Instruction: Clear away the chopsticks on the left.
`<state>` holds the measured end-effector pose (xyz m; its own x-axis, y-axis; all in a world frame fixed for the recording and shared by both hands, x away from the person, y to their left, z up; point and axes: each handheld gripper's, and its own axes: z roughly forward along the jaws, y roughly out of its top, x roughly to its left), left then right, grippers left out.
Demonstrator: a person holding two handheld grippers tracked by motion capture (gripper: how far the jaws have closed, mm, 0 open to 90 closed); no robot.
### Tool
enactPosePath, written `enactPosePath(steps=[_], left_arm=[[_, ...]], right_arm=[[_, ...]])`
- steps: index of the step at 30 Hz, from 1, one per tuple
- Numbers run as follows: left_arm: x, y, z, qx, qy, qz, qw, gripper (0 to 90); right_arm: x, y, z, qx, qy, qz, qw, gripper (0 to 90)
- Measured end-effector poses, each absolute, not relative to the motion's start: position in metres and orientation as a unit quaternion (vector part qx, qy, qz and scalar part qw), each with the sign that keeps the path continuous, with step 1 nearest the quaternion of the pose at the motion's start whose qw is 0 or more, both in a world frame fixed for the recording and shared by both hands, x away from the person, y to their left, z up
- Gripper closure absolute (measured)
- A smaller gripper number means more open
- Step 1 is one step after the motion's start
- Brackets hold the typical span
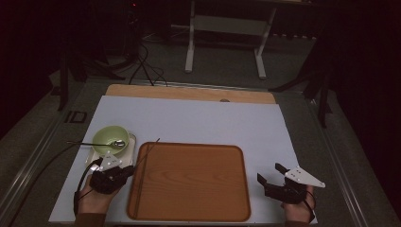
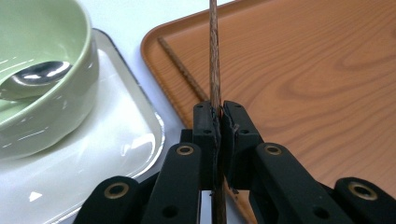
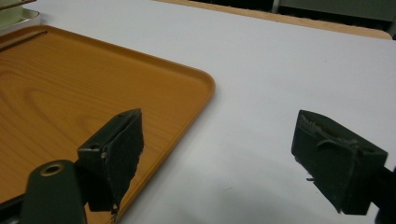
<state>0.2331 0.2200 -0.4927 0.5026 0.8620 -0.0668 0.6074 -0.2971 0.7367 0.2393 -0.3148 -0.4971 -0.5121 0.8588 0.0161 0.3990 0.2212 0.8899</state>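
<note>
The left gripper (image 2: 218, 116) clamps one chopstick (image 2: 214, 56), parallel to its mate (image 2: 182, 70) along the tray's (image 2: 303, 70) left edge; the right gripper (image 3: 217, 154) gapes, idle, at lower right.

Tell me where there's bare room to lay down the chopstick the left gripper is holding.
Most of the wooden tray is bare; one chopstick already lies along its left edge. The white sheet beyond the tray and between the tray and the open right gripper is free too. It is crowded by the green bowl, spoon and white dish beside the left gripper.
</note>
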Motion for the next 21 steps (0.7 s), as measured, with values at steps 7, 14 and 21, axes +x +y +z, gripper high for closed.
enactPosePath(steps=[7,14,21], left_arm=[[0.231,0.209,-0.490,0.783,0.464,0.169,0.378,85.0],[0.233,0.195,-0.491,0.781,0.461,0.160,0.390,84.8],[0.237,0.179,-0.497,0.776,0.464,0.147,0.401,84.8]], right_arm=[[0.239,-0.315,-0.497,0.425,0.739,0.458,0.252,16.7],[0.239,-0.315,-0.497,0.426,0.739,0.458,0.251,16.7],[0.239,-0.315,-0.497,0.427,0.738,0.459,0.250,16.7]])
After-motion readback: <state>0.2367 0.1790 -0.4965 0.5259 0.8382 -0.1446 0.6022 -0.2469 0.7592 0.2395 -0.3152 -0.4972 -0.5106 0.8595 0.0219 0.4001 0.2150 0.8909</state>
